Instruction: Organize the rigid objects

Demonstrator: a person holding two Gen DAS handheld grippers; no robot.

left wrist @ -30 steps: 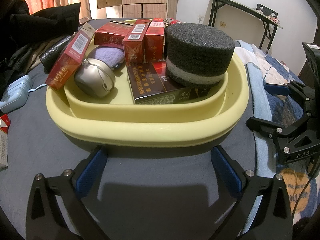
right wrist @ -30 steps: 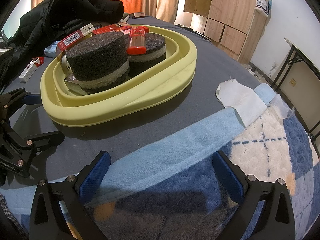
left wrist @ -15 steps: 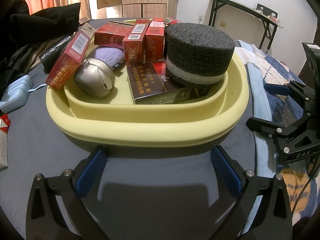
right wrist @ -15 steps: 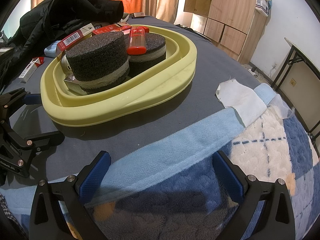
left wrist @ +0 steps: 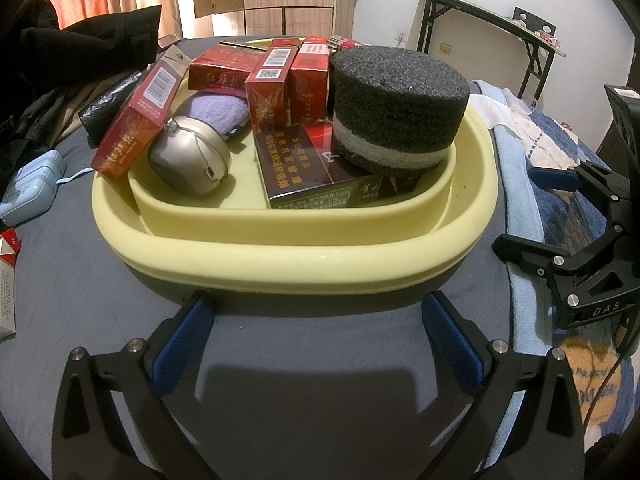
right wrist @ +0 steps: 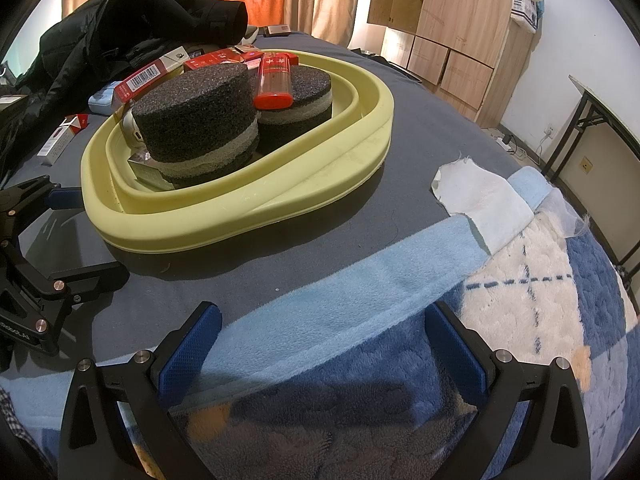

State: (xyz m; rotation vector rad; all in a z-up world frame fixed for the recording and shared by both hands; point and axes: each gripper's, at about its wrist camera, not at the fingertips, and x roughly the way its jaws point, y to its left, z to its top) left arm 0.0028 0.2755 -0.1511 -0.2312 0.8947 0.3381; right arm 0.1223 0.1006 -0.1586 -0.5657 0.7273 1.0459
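Grey bed sheet, a full yellow tray [left wrist: 296,268] just ahead of the left tool [left wrist: 320,340].
Left wrist view: its jaws gape, empty, the foam block [left wrist: 398,104] beyond. Right wrist view: the right tool [right wrist: 320,344] spread empty over the blue blanket [right wrist: 320,384], tray well ahead-left.

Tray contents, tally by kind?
Foam cylinders: 2
Red boxes: 4 clear, those behind uncertain
Dark box: 1
Silver case: 1
Purple pouch: 1
Red-capped tube: 1
Total: at least 10
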